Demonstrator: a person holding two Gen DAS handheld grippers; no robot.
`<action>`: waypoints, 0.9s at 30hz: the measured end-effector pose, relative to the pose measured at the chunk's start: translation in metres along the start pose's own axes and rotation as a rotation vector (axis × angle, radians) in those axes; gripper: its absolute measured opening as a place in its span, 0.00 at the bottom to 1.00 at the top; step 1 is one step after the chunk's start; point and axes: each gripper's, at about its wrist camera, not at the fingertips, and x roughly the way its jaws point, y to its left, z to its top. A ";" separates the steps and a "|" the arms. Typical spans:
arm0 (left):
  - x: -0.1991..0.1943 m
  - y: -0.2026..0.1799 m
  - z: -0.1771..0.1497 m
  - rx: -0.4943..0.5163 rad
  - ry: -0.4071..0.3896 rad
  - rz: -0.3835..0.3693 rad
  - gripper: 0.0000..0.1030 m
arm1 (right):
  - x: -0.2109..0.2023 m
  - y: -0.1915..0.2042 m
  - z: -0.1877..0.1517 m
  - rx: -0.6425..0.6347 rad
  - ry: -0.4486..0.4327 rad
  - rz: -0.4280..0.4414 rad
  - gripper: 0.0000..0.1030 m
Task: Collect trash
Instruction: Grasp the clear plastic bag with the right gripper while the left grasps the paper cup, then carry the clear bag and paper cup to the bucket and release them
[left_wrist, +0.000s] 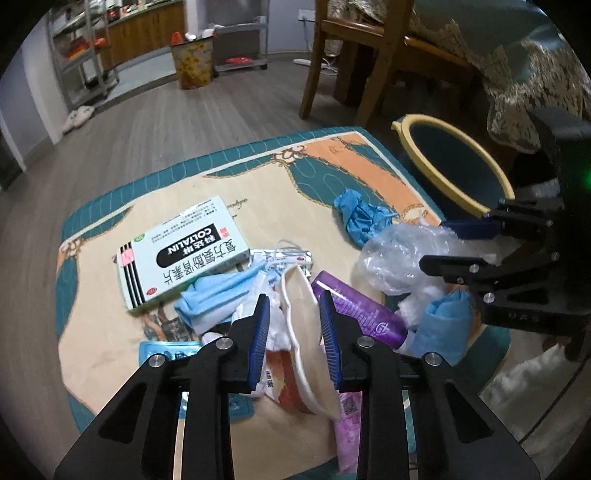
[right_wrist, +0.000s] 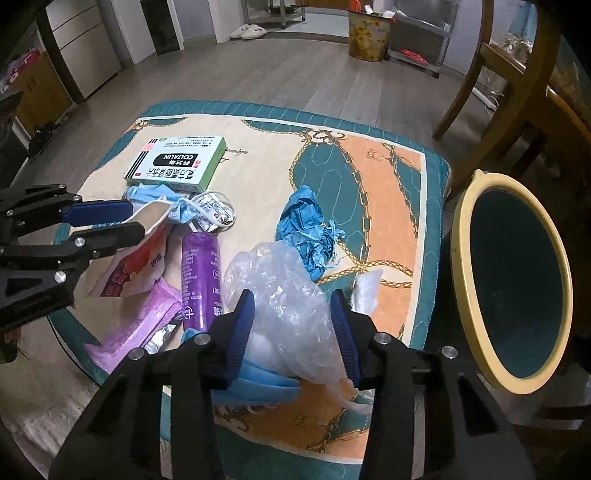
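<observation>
Trash lies on a patterned mat (left_wrist: 110, 347) on the floor. My left gripper (left_wrist: 293, 328) is open, its jaws on either side of a cream paper pouch (left_wrist: 303, 332). My right gripper (right_wrist: 295, 325) is open around a crumpled clear plastic bag (right_wrist: 284, 295); it also shows in the left wrist view (left_wrist: 399, 254). Nearby lie a purple tube (right_wrist: 201, 273), a white COLTALIN medicine box (right_wrist: 177, 162), crumpled blue gloves (right_wrist: 306, 229), a blue face mask (left_wrist: 214, 299) and a pink wrapper (right_wrist: 133, 328).
A teal bin with a yellow rim (right_wrist: 513, 273) stands just right of the mat. Wooden chair legs (left_wrist: 314, 66) and a draped table stand behind it. A flowered waste basket (left_wrist: 192, 62) and metal shelves stand far back on the wood floor.
</observation>
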 end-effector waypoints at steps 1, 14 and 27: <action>-0.003 0.000 0.001 0.002 -0.009 -0.001 0.29 | 0.000 0.000 0.000 0.001 0.000 0.002 0.41; 0.000 0.002 -0.001 0.015 0.014 0.042 0.05 | -0.003 0.002 0.000 -0.018 -0.006 -0.002 0.26; -0.047 0.006 0.025 -0.047 -0.148 -0.030 0.05 | -0.049 -0.017 0.018 0.045 -0.140 0.060 0.21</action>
